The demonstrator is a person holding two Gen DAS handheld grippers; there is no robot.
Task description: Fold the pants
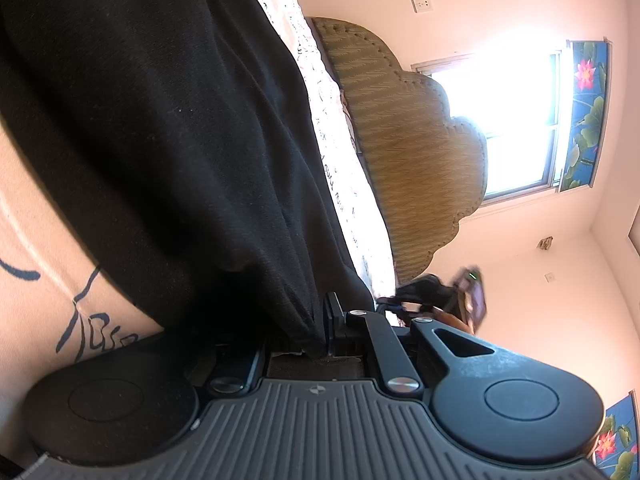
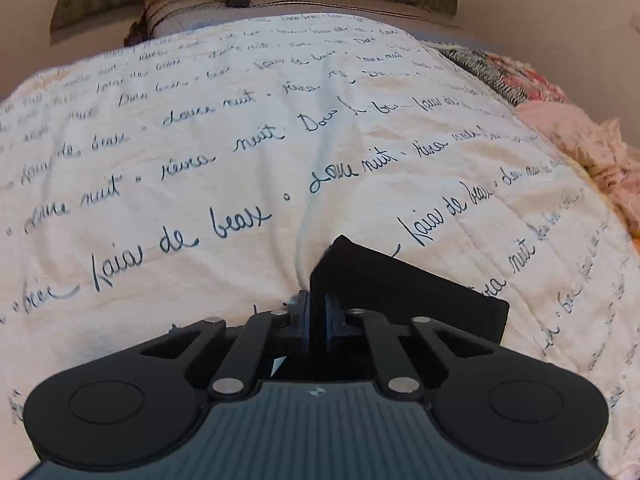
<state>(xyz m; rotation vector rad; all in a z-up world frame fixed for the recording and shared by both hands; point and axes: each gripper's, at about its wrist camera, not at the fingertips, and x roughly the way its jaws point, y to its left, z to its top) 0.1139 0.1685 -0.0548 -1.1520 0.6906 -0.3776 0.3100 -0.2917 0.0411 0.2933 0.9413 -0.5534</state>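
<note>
Clamping a bunched fold of the black pants (image 1: 168, 140), the left gripper (image 1: 326, 332) holds limp, lightweight knit that drapes in loose folds. The right gripper (image 2: 316, 320) is closed on a flat hem corner of the pants (image 2: 400, 284) above the script-printed quilt (image 2: 200, 152). Gripping at hems or the waistband should limit sagging; the headboard (image 1: 404, 152) stands beyond.

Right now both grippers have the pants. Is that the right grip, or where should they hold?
Yes, keep edge grips. The right gripper pinches a corner of the black pants, with cloth trailing to its right over the bedspread. The left gripper holds a hanging edge. Thin edges fit the jaws; bulk would not.
</note>
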